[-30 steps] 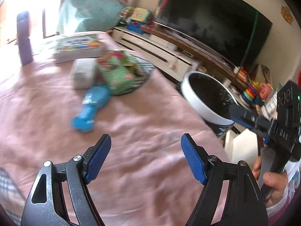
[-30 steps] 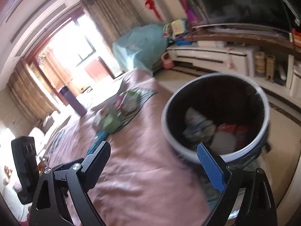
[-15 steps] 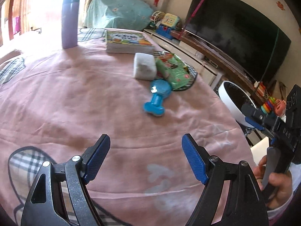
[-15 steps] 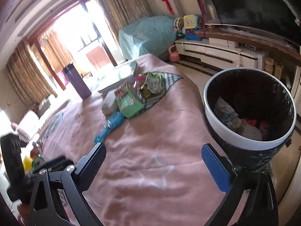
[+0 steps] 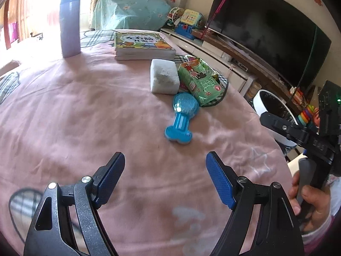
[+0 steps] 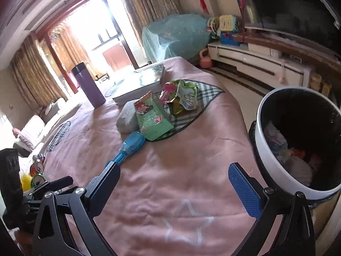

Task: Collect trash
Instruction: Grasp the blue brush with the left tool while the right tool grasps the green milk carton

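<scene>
some rubbish is already seen in the bin [image 6: 298, 140], while the green carton [image 5: 200, 83] and wrappers [image 6: 183, 96] are left on the table, with the left gripper [image 5: 165, 178] and right gripper [image 6: 174, 183] both spread wide and empty.

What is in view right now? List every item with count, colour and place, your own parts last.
tablecloth: one, pink, covering the table
tumbler: one, purple, upright at the far end
books: a stack, green cover, beside the tumbler
block: one, white, mid-table
carton: one, green, crumpled, right of the block
snack wrappers: a few, green and pink, behind the carton
toy: one, blue, in front of the block
trash bin: one, white, black liner, beside the table, trash inside
left gripper: open, empty
right gripper: jaws just opened wider, empty
</scene>
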{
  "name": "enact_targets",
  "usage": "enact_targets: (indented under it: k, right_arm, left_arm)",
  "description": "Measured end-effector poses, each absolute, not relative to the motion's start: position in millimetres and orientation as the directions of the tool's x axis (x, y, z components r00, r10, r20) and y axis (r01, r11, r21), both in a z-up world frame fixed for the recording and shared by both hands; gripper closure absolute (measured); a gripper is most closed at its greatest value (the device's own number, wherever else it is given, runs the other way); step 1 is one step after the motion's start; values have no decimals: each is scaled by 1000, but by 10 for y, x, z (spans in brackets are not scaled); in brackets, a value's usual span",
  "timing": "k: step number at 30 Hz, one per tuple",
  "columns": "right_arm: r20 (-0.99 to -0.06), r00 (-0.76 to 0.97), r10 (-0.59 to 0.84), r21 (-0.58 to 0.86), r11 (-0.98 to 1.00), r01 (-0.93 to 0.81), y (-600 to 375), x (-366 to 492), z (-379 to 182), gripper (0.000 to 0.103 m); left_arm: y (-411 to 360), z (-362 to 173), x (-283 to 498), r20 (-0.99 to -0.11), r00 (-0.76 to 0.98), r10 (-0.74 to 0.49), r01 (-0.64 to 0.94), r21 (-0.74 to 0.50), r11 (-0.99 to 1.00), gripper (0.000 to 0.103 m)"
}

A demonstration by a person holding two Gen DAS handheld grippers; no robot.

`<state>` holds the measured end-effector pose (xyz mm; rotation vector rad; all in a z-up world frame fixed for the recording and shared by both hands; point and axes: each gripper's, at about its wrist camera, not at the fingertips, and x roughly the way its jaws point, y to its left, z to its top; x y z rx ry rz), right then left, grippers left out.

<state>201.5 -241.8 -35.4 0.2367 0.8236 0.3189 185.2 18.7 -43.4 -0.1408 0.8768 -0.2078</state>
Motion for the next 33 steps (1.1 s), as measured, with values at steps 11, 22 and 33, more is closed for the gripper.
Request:
enact_targets:
  k: [11,22,33]
  right_arm:
    - [-651,657,381,366,915,-167,-2502,2180,-395,8]
    - [-680,628,378,242,925,-295,-1917,2503,-373,24]
    - [-777,597,200,28,958,-284,-1430,2900,-628,50]
  left_arm:
    - [-198,-679,2483,-799,564,-207,222,-95,971,69]
    - [580,-576,1952,-765,600,-233,119,-202,972,69]
    - [682,-698,2097,-778,557,-292,142,-257,956,68]
